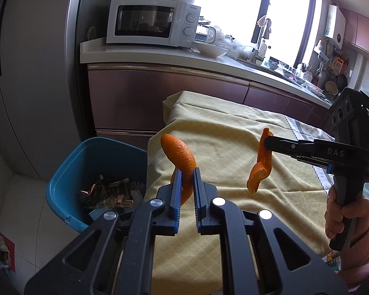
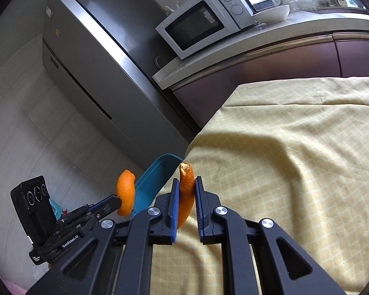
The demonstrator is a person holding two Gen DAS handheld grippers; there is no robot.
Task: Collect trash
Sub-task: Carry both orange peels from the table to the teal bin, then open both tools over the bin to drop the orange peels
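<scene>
My left gripper [image 1: 186, 172] is shut on a curved piece of orange peel [image 1: 180, 156] and holds it above the table's left edge, close to the blue bin [image 1: 69, 172]. My right gripper [image 2: 187, 184] is shut on a second orange peel strip [image 2: 185, 189] above the yellow tablecloth [image 2: 295, 172]. The right gripper also shows in the left wrist view [image 1: 267, 142], with its peel [image 1: 260, 169] hanging down. The left gripper and its peel [image 2: 126, 191] show in the right wrist view, by the bin [image 2: 155, 179].
The bin on the floor holds crumpled wrappers [image 1: 108, 191]. Behind the table runs a counter with a microwave [image 1: 152, 22], a bowl [image 1: 211, 49] and a sink. A grey fridge [image 2: 91, 68] stands left. More litter [image 1: 0, 248] lies on the floor.
</scene>
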